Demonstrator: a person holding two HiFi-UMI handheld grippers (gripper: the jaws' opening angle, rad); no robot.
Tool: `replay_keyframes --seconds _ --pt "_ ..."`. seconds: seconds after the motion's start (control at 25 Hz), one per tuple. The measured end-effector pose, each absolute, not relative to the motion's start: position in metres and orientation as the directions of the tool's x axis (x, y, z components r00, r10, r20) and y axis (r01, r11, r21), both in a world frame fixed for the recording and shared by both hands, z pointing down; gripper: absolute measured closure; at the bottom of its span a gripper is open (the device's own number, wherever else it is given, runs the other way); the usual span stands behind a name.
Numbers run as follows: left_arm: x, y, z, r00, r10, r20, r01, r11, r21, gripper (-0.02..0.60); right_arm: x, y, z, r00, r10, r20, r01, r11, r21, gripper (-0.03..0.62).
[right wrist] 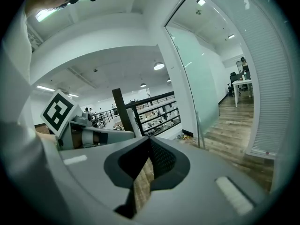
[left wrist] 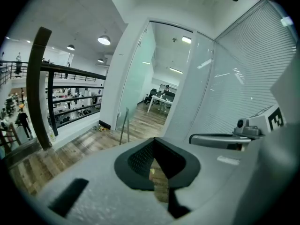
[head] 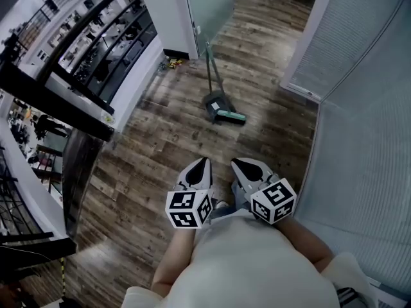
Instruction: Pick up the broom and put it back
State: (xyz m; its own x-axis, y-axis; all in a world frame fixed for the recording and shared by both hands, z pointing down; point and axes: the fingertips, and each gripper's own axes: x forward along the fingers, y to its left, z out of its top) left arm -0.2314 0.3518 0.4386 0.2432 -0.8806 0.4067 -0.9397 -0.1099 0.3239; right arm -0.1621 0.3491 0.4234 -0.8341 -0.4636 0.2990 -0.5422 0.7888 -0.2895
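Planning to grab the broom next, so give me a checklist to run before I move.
1. Broom in sight: ok, it stands ahead with its handle by the glass panel.
2. Floor up to it free of obstacles: ok.
3. Left tool open for a grasp: not ok, shut.
4. Right tool open: not ok, shut.
5. Tools near the handle: not ok, both are still close to the body.
6. Spot where the broom goes back: cannot tell.
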Motion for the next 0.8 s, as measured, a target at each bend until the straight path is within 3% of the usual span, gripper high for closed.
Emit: replay_keyframes --seconds 0.8 --pt "-0.257 0.227 0.434 0.191 -0.898 0.396 -0.942 -0.054 0.331 0.577 -0.192 0.21 0.411 -0.867 -0.421 0.268 -0.489 0.822 -0.291 0.587"
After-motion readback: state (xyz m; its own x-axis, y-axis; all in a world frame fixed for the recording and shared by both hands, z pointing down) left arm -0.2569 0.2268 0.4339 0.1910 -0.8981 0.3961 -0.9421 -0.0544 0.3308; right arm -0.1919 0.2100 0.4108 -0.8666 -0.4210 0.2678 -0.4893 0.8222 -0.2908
